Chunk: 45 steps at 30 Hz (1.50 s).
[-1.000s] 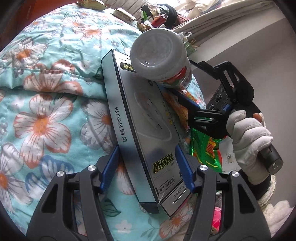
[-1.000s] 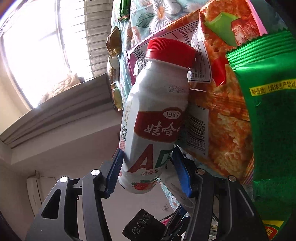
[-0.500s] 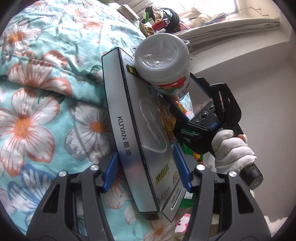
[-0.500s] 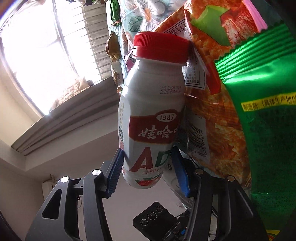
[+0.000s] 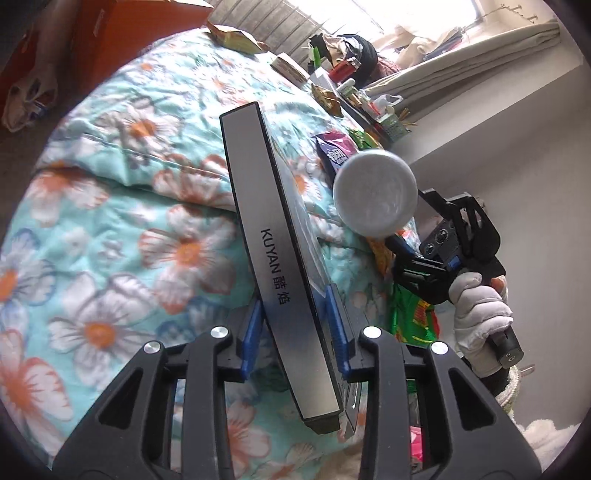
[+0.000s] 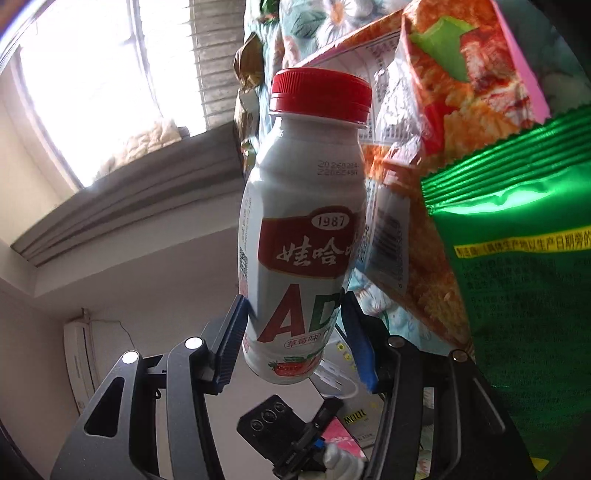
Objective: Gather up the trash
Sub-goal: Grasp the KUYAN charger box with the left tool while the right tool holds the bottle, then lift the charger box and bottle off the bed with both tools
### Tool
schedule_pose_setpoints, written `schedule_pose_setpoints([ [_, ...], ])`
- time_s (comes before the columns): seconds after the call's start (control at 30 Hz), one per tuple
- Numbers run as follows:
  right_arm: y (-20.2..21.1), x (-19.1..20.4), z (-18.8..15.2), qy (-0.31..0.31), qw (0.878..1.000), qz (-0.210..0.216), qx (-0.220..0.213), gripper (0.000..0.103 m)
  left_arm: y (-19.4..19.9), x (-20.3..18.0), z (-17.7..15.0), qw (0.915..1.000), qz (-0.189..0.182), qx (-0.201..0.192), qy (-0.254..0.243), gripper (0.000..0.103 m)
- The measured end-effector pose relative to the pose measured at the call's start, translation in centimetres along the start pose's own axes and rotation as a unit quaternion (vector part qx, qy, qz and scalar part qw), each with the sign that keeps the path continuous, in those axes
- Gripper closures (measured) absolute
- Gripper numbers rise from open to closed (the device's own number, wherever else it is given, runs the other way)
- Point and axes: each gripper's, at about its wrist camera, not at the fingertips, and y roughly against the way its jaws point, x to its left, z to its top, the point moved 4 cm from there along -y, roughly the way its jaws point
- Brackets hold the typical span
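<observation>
My left gripper is shut on a long silver KUYAN box and holds it on edge above the floral bedspread. My right gripper is shut on a white drink bottle with a red cap. In the left wrist view the bottle's round base faces the camera, right of the box and apart from it. An orange snack bag and a green snack bag lie right of the bottle. The left gripper also shows low in the right wrist view.
More wrappers and a purple packet lie on the bed. A cluttered windowsill runs behind it. An orange box stands at the top left. A white wall is to the right, with an air conditioner.
The silver box has turned onto its edge in my left gripper. The bottle has moved right, away from the box. The right gripper still holds the bottle, now more upright in its view.
</observation>
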Motion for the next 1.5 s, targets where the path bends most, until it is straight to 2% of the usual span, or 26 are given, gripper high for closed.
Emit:
schedule_pose_setpoints([
  [0.07, -0.7, 0.2, -1.0, 0.04, 0.998, -0.043, 0.026, 0.052, 1.5, 0.6, 0.1, 0.9997, 0.023, -0.005, -0.006, 0.072],
  [0.17, -2.4, 0.7, -3.3, 0.119, 0.982, -0.12, 0.079, 0.052, 3.8, 0.9, 0.5, 0.998, 0.057, -0.012, -0.025, 0.072],
  [0.27, -3.7, 1.1, -6.1, 0.209, 0.95, -0.198, 0.12, 0.052, 5.3, 0.6, 1.0, 0.9949, 0.086, -0.014, -0.05, 0.072],
  [0.37, -4.4, 1.6, -8.4, 0.3, 0.906, -0.274, 0.121, 0.052, 6.2, 0.2, 1.3, 0.9924, 0.098, -0.018, -0.071, 0.072],
  [0.43, -4.6, 1.8, -9.1, 0.32, 0.896, -0.287, 0.111, 0.052, 5.4, -0.8, 1.3, 0.9903, 0.107, -0.019, -0.087, 0.072],
  [0.6, -5.7, 1.9, -9.8, 0.329, 0.892, -0.298, 0.086, 0.051, 2.9, -2.7, 1.7, 0.986, 0.123, -0.025, -0.11, 0.07],
  [0.83, -6.1, 2.6, -8.9, 0.319, 0.903, -0.279, 0.068, 0.05, 0.6, -2.6, 1.8, 0.9834, 0.14, -0.021, -0.113, 0.069],
  [0.93, -3.9, 2.5, -9.9, 0.32, 0.905, -0.273, 0.064, 0.052, 0.9, -2.6, 1.6, 0.9823, 0.14, -0.015, -0.123, 0.076],
  [1.0, -3.0, 2.4, -10.3, 0.319, 0.905, -0.275, 0.064, 0.052, 1.6, -2.9, 1.3, 0.9811, 0.138, -0.002, -0.135, 0.077],
  [1.07, -2.0, 2.2, -10.9, 0.322, 0.902, -0.282, 0.064, 0.052, 2.4, -3.3, 0.6, 0.973, 0.154, 0.018, -0.171, 0.077],
  [1.17, -1.0, 2.2, -12.1, 0.34, 0.887, -0.305, 0.061, 0.052, 2.9, -4.1, -0.7, 0.9572, 0.182, 0.046, -0.22, 0.076],
  [1.2, -0.8, 2.2, -12.4, 0.344, 0.884, -0.311, 0.059, 0.052, 2.9, -4.2, -0.9, 0.9551, 0.186, 0.048, -0.226, 0.075],
  [1.3, -0.6, 2.5, -12.7, 0.359, 0.875, -0.322, 0.046, 0.052, 1.8, -4.3, -1.0, 0.9546, 0.19, 0.049, -0.224, 0.075],
  [1.5, -1.8, 2.9, -12.3, 0.355, 0.874, -0.328, 0.043, 0.048, 0.3, -4.8, -0.4, 0.9574, 0.19, 0.031, -0.215, 0.072],
])
